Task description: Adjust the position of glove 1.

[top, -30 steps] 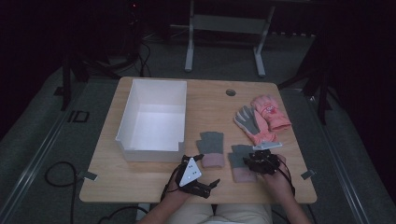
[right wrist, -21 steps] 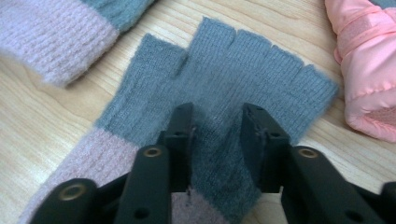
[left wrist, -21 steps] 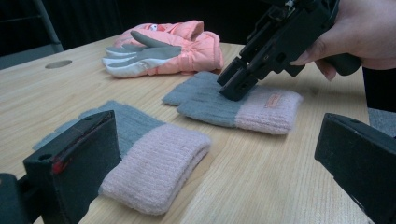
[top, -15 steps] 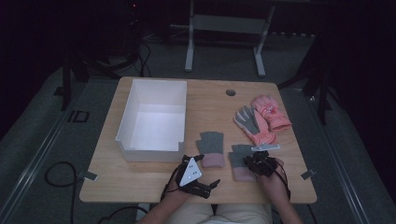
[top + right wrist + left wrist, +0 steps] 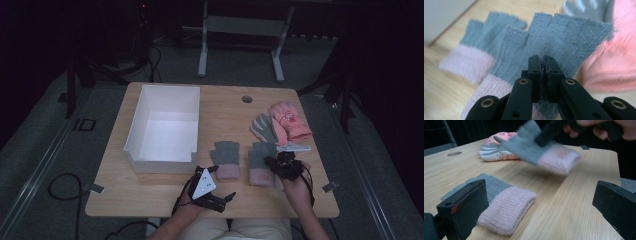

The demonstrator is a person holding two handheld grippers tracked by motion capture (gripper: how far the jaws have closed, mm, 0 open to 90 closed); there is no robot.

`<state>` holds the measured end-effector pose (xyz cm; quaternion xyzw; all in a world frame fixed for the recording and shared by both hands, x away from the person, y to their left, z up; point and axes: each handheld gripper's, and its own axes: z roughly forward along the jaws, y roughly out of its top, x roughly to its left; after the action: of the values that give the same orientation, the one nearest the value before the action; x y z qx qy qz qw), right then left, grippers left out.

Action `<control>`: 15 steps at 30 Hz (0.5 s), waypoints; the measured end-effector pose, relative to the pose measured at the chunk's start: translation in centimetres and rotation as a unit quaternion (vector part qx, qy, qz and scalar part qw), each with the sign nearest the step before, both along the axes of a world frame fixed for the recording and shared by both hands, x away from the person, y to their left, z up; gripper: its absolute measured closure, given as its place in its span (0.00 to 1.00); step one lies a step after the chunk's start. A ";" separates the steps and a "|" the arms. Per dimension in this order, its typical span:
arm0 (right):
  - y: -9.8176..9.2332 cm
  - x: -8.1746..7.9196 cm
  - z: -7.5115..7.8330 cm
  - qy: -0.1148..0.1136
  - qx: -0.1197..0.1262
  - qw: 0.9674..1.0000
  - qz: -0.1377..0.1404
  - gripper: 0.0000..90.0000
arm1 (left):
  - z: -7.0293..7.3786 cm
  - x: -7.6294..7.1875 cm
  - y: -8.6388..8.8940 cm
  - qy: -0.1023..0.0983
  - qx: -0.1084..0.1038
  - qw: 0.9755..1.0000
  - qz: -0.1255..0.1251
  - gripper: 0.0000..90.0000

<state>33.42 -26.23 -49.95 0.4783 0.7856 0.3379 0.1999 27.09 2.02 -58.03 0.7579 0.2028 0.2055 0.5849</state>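
Your right gripper [image 5: 543, 72] has its jaws clamped on the grey-and-pink glove [image 5: 554, 37], lifted just off the table [image 5: 165, 190], fingers pointing away. Its twin glove [image 5: 226, 159] lies flat nearer your left gripper [image 5: 214, 199], whose jaws gape empty; the white bin [image 5: 165, 125] sits to the left.

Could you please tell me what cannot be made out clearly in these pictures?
- Lifted grey-and-pink glove: motion-blurred in the left gripper view.
- Its pinched part: covered by the right gripper in the right gripper view.
- Print on the pink glove: too small in the high view.
- White bin: its near inner wall is hidden by the rim.
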 end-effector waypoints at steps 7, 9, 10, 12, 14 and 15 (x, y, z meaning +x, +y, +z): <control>2.3 1.0 3.6 -0.031 0.012 0.999 0.005 0.94 | 0.0 0.0 0.1 -0.001 -0.002 1.000 0.002 0.00; 3.4 1.3 4.2 -0.034 0.013 0.999 0.011 0.94 | 0.0 0.0 0.1 0.001 -0.003 1.000 0.001 0.00; 4.0 1.4 4.4 -0.035 0.014 0.999 0.014 0.94 | 0.0 0.0 0.1 0.001 -0.004 1.000 0.002 0.00; 5.0 1.7 4.7 -0.038 0.017 0.999 0.022 0.94 | 0.0 0.0 0.1 0.001 -0.003 1.000 0.004 0.00; 6.0 1.9 4.8 -0.044 0.019 0.998 0.029 0.94 | 0.0 -0.1 0.2 -0.004 -0.002 1.000 0.007 0.00; 6.5 2.0 4.8 -0.044 0.021 0.998 0.034 0.94 | 0.0 -0.1 0.1 -0.002 -0.003 1.000 0.007 0.00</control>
<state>35.41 -19.74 -45.16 0.4402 0.7847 0.3810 0.2127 27.03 2.17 -58.03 0.7546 0.2074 0.2100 0.5860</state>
